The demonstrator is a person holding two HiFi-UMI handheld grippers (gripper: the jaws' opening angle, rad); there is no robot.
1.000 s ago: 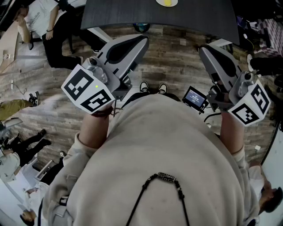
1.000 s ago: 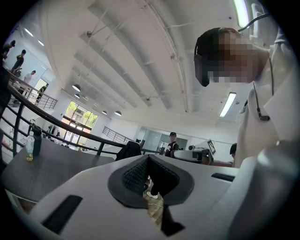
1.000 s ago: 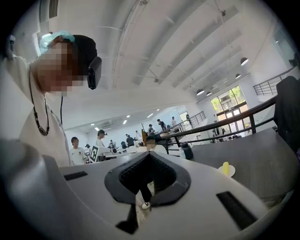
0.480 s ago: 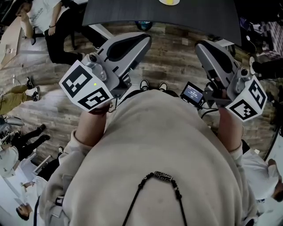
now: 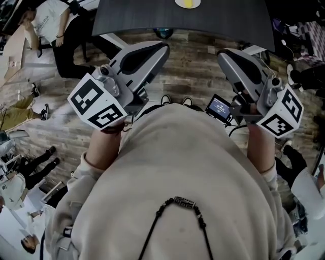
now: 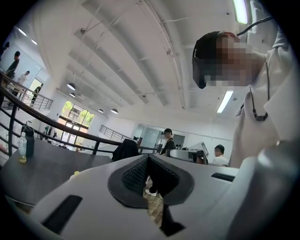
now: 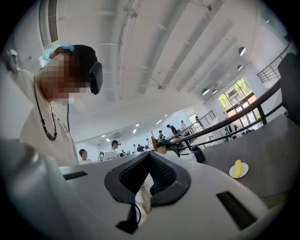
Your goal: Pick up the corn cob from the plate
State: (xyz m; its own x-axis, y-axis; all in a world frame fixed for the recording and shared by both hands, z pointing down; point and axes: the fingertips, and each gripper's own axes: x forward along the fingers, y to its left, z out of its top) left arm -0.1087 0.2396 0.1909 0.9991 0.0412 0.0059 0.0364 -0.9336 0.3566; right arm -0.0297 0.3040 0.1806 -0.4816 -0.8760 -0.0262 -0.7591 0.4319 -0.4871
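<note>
Head view: left gripper (image 5: 161, 48) and right gripper (image 5: 223, 55) pointed level, well short of the table (image 5: 152, 18); the cob (image 5: 189, 2) on its plate (image 5: 178, 4) lay ahead, between them. Left gripper view: jaws together, empty. Right gripper view: jaws together, empty; cob (image 7: 237, 168) well off to the right, apparently lengthwise away, path seemingly unobstructed.

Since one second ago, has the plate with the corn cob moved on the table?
No. The plate stays at the same spot on the dark table.

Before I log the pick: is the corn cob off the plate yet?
No, the corn cob lies on the plate, out on the dark table.
</note>
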